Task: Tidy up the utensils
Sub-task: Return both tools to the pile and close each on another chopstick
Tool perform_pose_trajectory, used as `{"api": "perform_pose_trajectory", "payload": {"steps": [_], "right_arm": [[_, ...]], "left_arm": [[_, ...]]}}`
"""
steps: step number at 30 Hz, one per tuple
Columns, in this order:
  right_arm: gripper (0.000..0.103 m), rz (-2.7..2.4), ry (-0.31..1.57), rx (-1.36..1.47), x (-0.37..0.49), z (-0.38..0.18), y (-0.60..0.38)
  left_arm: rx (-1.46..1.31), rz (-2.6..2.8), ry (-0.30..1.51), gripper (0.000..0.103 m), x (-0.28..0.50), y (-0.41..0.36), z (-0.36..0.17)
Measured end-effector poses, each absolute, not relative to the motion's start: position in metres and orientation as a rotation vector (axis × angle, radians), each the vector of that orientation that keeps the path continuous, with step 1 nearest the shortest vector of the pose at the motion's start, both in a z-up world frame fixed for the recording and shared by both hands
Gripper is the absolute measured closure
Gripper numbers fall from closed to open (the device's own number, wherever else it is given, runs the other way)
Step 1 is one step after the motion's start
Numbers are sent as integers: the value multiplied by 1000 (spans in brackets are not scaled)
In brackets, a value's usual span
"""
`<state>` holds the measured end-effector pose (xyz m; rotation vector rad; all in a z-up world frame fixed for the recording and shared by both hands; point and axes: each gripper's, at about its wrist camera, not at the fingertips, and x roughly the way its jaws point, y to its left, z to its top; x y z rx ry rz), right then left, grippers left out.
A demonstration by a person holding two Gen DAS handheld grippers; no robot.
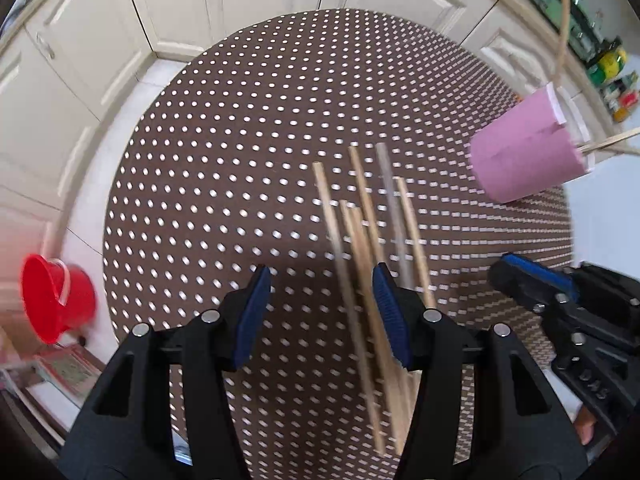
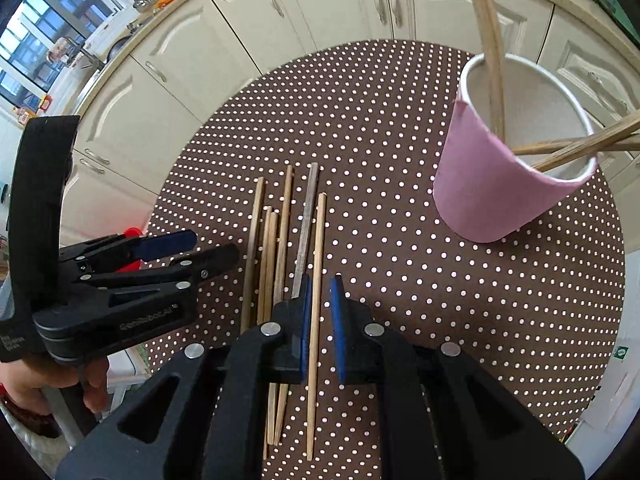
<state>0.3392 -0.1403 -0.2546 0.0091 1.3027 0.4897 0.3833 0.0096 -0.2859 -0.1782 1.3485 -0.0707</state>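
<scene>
Left claw (image 1: 322, 280) half open, steeply down over chopsticks (image 2: 280, 240), right claw (image 2: 320, 286) nearly shut, empty

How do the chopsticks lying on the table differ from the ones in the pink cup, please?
The loose chopsticks lie flat on the dotted tablecloth, roughly parallel in a row; the chopsticks in the pink cup lean at different angles, poking past its rim. The loose group includes one darker, greyish stick; those seen in the cup look pale wood. Both groups are long and slender.
</scene>
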Motion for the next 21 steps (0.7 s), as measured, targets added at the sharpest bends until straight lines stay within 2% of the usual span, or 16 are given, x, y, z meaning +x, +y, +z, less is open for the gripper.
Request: {"api": "perform_pose_trajectory", "payload": {"steps": [13,14,16,21], "right_arm": [[94,479,1362,7,352,-278,-131],[94,476,1365,-1,353,-279,-129],[89,469,1369,-8,356,-282,-124],[86,463,1373,-35,364,-289,-115]], "left_arm": [[-108,-47,1418,52,414,1,-316],[-107,-39,1422,54,417,2,-316],[-88,-19,1421,69,423,4,-315],[-99,-33,1419,82,426,14,-315]]}}
